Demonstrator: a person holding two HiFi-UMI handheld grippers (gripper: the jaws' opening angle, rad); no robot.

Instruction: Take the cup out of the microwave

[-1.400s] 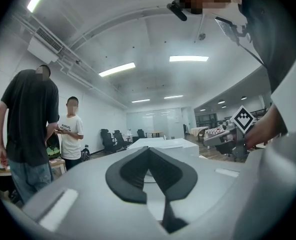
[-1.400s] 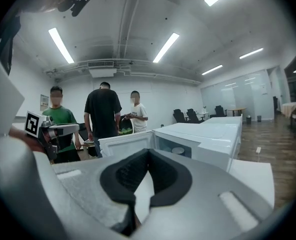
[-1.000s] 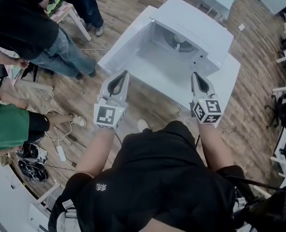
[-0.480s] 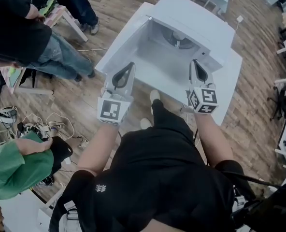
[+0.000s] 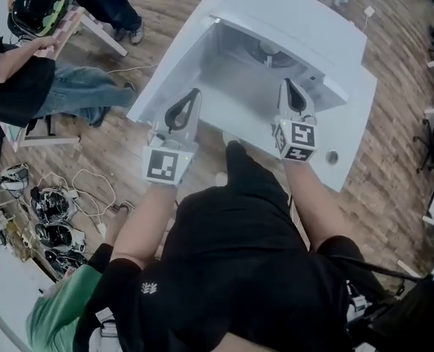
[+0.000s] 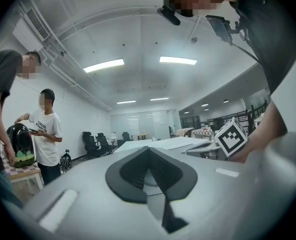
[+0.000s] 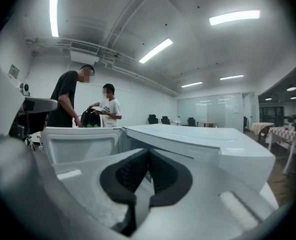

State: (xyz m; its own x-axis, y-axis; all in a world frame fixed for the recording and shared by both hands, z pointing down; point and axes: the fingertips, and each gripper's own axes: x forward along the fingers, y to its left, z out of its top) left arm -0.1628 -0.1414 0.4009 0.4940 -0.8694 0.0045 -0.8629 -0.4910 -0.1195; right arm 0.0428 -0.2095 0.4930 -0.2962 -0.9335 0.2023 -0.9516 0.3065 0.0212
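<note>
Pointing at a boxy white microwave [image 5: 305, 20] whose smooth door [image 5: 166, 64] stood open at nine o'clock, the left gripper [image 5: 195, 94] and right gripper [image 5: 285, 83] each had dark padded jaws pressed together, holding nothing. Deep in the cavity at twelve o'clock, the cup [image 5: 267, 50] showed only as a pale round blur, its details unreadable.

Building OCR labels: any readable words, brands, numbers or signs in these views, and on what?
No legible text anywhere.
Left gripper cube, right gripper cube: square marker patterns only, no letters.
Black shirt: small white emblem, too small to read.
Bystander's white T-shirt: dark print, too blurred to read.
Microwave: no label visible.
</note>
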